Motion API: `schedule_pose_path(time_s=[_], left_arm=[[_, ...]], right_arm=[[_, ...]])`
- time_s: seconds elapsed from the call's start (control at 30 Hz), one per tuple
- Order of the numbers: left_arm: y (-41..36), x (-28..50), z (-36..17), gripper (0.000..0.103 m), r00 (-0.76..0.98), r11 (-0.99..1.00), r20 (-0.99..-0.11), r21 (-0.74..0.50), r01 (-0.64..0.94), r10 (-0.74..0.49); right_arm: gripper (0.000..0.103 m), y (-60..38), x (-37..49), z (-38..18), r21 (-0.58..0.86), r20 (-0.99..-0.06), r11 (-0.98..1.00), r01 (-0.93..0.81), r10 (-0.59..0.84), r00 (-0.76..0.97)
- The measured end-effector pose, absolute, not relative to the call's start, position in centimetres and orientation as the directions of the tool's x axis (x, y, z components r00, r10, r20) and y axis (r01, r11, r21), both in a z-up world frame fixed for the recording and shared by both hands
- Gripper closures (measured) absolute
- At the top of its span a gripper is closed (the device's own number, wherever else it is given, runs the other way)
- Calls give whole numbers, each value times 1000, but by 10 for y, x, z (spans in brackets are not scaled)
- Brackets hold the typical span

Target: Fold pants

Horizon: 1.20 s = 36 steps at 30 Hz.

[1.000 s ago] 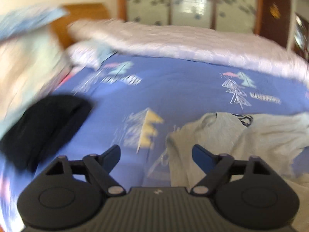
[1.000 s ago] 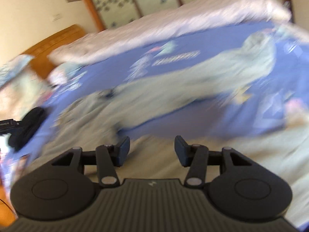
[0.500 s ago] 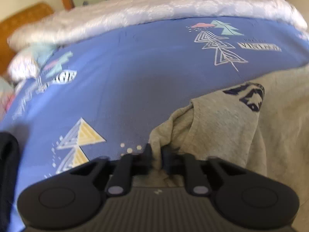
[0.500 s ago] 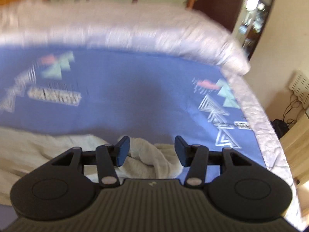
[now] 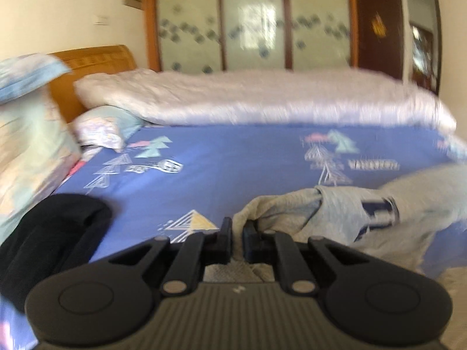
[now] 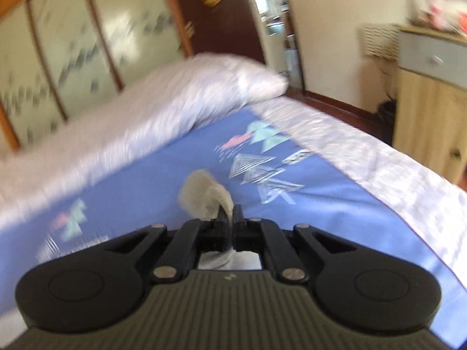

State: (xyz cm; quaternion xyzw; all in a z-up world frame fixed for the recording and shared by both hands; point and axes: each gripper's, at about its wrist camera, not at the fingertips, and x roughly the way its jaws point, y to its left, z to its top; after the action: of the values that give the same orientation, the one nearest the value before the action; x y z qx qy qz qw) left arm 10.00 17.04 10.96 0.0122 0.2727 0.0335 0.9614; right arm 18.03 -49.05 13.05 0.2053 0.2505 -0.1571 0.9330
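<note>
Early stage: the grey pants (image 5: 344, 213) lie bunched and unfolded on the blue bed sheet (image 5: 233, 160), toward the bed's near edge. Left gripper (image 5: 237, 234) is clamped on a fabric edge; right gripper (image 6: 230, 218) is likewise clamped on grey cloth. All folding remains.

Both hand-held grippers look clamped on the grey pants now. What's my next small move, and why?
Probably draw the two apart to pull the fabric taut. The left hand-held gripper is shut on one bunched end of the grey pants, and the right hand-held gripper pinches another crumpled end; the cloth sags in folds over the blue sheet, so it needs flattening before any fold.
</note>
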Motion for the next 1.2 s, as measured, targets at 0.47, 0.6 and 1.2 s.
schedule_pose_path(time_s=[0.47,0.6,1.2], left_arm=[[203,-42,59,66,720,989,-689,-33,-141,80],[225,-49,85,61,757,963,-646,-128,-236,99],[252,-25,52,24,677,749,-708,-556,-359,-201]], right_arm=[[80,-537,-70,0,590,-668,503,632,-136,732],[69,-542,-81,18,597,-617,491,634,-224,755],[57,-478,-87,36,550,-513,676,489,-188,837]])
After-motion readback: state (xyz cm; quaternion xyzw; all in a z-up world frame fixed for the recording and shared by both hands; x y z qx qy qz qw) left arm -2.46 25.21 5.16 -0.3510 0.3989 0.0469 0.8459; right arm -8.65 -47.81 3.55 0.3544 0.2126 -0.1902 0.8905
